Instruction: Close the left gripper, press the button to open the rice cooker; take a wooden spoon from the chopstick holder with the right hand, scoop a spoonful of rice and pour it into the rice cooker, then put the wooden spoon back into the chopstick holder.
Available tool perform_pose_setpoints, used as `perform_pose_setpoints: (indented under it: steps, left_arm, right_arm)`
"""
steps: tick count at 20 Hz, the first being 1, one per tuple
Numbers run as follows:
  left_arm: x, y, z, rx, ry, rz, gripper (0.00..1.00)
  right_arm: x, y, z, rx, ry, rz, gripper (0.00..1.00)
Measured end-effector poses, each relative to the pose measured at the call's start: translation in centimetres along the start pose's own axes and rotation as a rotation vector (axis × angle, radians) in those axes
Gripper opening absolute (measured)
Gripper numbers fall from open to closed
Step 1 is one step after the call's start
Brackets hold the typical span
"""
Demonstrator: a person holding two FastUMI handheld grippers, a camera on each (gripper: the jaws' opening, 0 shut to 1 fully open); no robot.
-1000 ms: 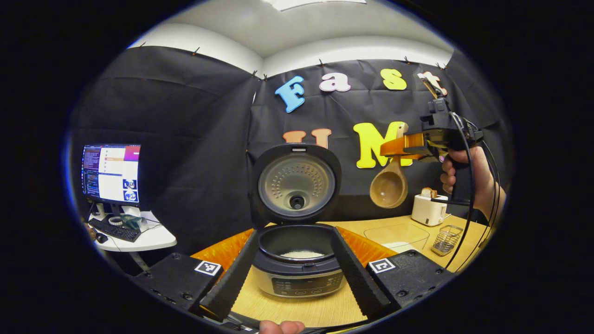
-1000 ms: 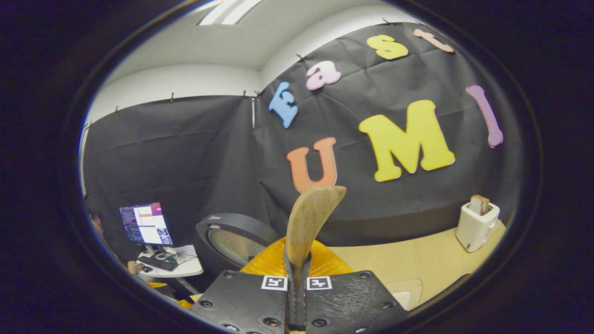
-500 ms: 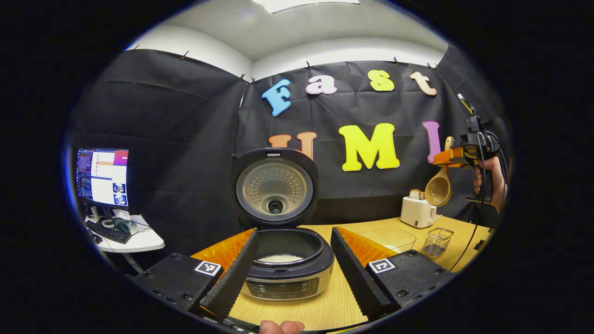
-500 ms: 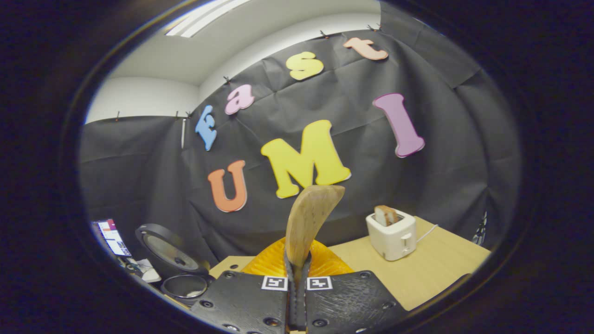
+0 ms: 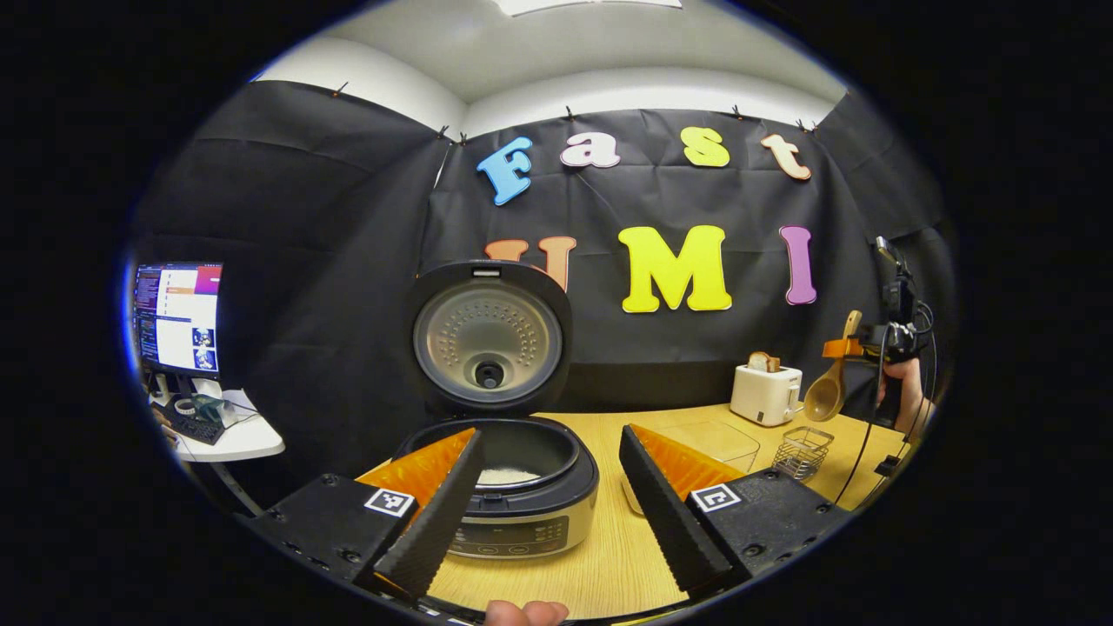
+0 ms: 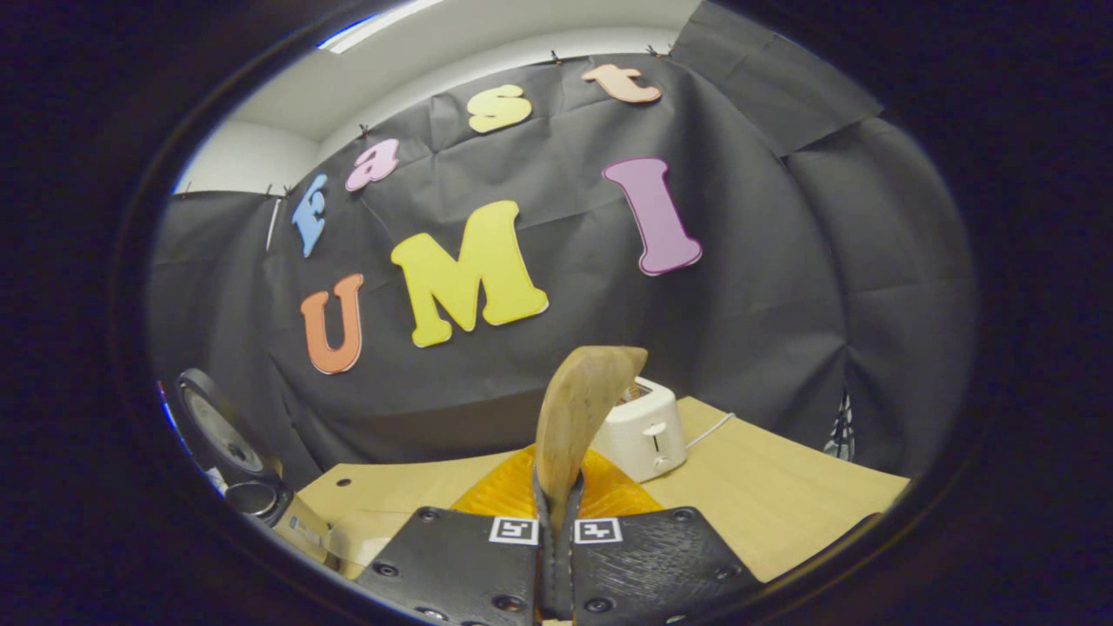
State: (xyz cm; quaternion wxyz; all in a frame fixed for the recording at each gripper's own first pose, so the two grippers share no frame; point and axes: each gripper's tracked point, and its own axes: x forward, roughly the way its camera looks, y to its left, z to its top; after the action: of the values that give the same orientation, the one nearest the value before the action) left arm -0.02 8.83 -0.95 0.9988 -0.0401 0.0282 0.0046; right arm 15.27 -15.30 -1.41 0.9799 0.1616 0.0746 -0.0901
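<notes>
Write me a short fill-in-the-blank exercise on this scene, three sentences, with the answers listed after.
1. The rice cooker stands with its lid ____.
2. The right gripper is shut on the handle of the ____.
3. A slice of bread sticks up from the ____ at the back of the table.

Missing words: open; wooden spoon; toaster

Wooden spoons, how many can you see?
1. The wooden spoon hangs bowl-down in the right gripper, above the wire chopstick holder. No other spoon shows in that holder.
</notes>
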Motion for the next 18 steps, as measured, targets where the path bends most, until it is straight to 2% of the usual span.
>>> perform_pose_setpoints:
  steps: [3, 11, 13, 14, 15, 18]
  left_arm:
    - [-0.1, 0.3, 0.2, 0.008, -0.004, 0.005, 0.99]
    - [-0.4, 0.9, 0.5, 0.011, -0.006, 0.019, 0.99]
    - [-0.3, 0.6, 0.3, 0.008, -0.002, 0.011, 0.99]
    - [-0.3, 0.5, 0.2, 0.007, 0.002, 0.007, 0.95]
    - [-0.3, 0.5, 0.2, 0.007, 0.003, 0.009, 0.99]
    - [-0.3, 0.8, 0.2, 0.011, 0.007, 0.017, 0.99]
  right_arm:
    - [0.6, -0.2, -2.5, -0.011, 0.033, -0.008, 0.0]
    - [1.0, 0.0, -6.3, -0.099, 0.022, -0.012, 0.02]
    - [1.1, 0.0, -7.2, -0.093, 0.032, -0.006, 0.01]
    - [1.2, -0.1, -7.8, -0.083, 0.044, -0.005, 0.0]
    - [1.3, -0.1, -8.4, -0.073, 0.059, -0.006, 0.01]
    - [1.1, 0.1, -9.9, -0.074, 0.08, -0.001, 0.04]
